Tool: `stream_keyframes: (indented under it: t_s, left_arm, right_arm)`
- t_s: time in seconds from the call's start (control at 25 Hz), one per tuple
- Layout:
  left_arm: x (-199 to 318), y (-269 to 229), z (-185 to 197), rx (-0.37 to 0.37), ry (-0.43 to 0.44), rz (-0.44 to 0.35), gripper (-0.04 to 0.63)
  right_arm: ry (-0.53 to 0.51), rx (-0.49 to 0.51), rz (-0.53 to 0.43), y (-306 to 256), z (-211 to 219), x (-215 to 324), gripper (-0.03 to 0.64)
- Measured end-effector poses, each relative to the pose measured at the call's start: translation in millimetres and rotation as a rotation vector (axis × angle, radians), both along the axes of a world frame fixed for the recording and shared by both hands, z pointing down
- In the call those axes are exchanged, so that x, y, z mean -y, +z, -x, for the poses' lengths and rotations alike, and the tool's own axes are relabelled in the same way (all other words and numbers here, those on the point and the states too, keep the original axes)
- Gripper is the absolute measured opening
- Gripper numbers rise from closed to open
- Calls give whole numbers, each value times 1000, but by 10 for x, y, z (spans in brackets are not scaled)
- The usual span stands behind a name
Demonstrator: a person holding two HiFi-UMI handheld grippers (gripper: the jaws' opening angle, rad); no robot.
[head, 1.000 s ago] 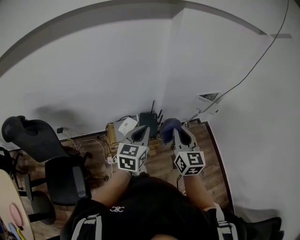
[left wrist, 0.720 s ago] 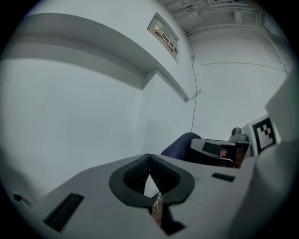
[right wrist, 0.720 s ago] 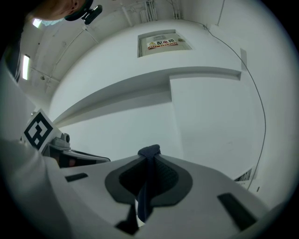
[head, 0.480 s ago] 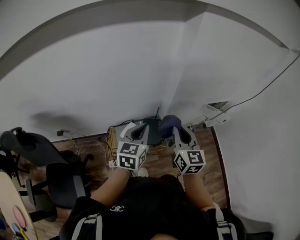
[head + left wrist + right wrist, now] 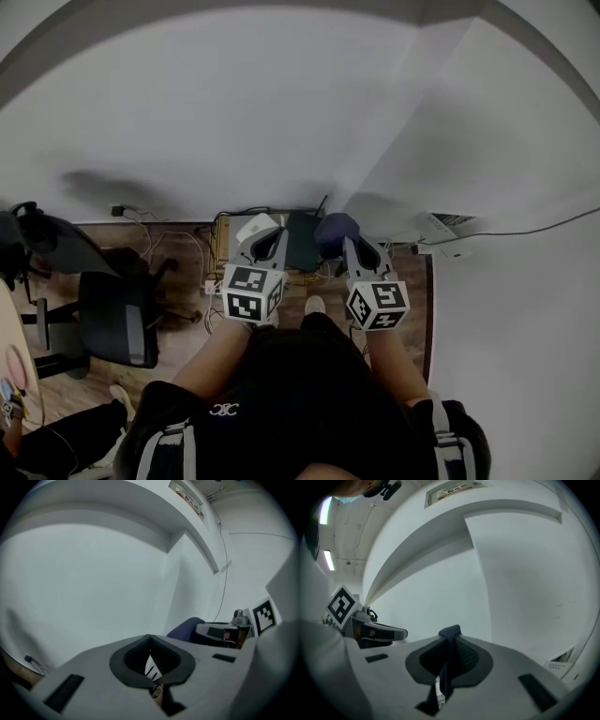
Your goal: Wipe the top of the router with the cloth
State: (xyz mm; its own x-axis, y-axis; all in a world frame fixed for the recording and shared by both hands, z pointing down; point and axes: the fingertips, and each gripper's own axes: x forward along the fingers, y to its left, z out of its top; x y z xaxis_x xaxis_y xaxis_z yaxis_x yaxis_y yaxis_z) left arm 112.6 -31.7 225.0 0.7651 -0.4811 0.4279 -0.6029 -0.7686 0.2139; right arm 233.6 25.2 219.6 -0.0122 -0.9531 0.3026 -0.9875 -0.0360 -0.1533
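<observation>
Dark blue cloth [image 5: 449,633] sits pinched tight in our right claw [image 5: 349,248], bunched up past its tips, right beside the black router [image 5: 303,246] down by the wall. Our left claw [image 5: 150,638] is clenched on nothing, near a white box [image 5: 255,228] next to the router.

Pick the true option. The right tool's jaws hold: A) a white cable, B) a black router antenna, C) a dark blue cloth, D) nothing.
C: in the right gripper view the right tool has its jaws closed on a dark blue cloth, which pokes out past their tips.
</observation>
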Motion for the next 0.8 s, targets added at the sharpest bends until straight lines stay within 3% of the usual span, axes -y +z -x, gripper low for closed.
stream_keyframes:
  t_s: [0.4,0.8]
  left_arm:
    - [65,491,173,58,-238,99,0]
    - [-15,1396,687,146,-392,224,1]
  right_arm:
    - [-266,-48,117,508,-110,424,6]
    - [-420,-73,296,1370,84,799,6]
